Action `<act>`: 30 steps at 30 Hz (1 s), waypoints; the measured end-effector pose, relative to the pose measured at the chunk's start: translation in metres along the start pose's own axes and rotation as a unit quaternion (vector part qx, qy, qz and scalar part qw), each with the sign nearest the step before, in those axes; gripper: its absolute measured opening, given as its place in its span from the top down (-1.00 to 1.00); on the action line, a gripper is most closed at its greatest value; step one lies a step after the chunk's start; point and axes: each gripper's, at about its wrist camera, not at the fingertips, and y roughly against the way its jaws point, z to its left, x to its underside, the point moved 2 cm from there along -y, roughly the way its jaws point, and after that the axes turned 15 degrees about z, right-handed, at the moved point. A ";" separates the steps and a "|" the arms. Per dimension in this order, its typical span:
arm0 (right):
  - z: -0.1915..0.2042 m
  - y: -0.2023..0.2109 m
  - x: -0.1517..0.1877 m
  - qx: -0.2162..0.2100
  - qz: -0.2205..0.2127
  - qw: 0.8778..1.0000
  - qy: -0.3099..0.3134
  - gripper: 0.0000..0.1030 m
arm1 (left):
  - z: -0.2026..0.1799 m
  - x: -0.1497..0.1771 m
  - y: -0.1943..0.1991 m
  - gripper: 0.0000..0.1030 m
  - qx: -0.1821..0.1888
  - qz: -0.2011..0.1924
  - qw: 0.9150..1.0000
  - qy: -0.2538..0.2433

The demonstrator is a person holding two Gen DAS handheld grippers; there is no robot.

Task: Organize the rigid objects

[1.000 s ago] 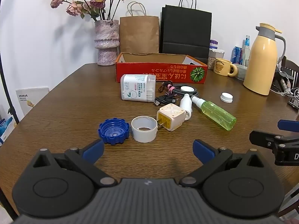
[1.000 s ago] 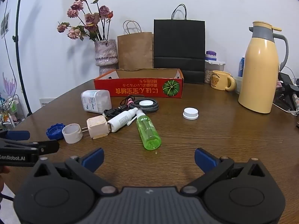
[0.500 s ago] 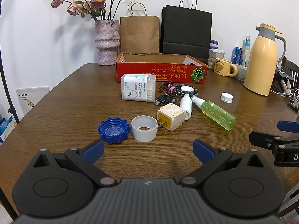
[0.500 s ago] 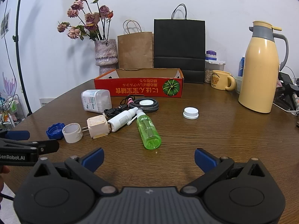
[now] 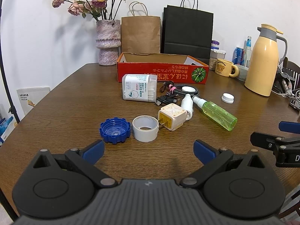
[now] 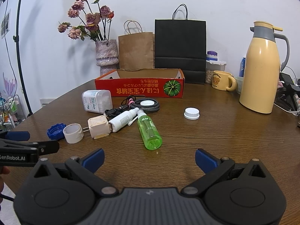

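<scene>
You are holding the left gripper (image 5: 148, 149) spread wide, empty, facing the blue ribbed plastic cap (image 5: 114, 130); the right gripper (image 6: 149, 158) likewise gaping behind the green translucent spray bottle (image 6: 149, 131).

1. The side of the left gripper (image 6: 28, 150), seen from the right wrist, reads "GenRobot.AI"; its first letter is cut off by the frame edge.
2. The right gripper (image 5: 288, 146), seen from the left wrist, shows only a white "D" at the frame edge.
3. The red cardboard box (image 6: 139, 90) carries a row of yellow Japanese characters printed upside down, beside a green pumpkin picture.
4. The yellow mug (image 5: 224, 69) bears small lettering above a bear face, too small to read.
5. The cotton swab box (image 5: 138, 90) has a label with Chinese print, too small to read.
</scene>
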 end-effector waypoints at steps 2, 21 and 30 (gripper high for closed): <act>0.000 0.000 0.000 0.000 0.000 1.000 0.000 -1.00 | 0.000 0.000 0.000 -1.00 0.000 -0.001 1.000 0.000; 0.001 0.000 0.000 -0.001 -0.001 1.000 0.003 -1.00 | 0.000 0.000 0.000 -1.00 0.001 0.000 1.000 0.000; 0.002 0.000 0.000 -0.001 -0.002 1.000 0.004 -1.00 | 0.001 0.000 0.000 -1.00 0.001 -0.001 1.000 0.001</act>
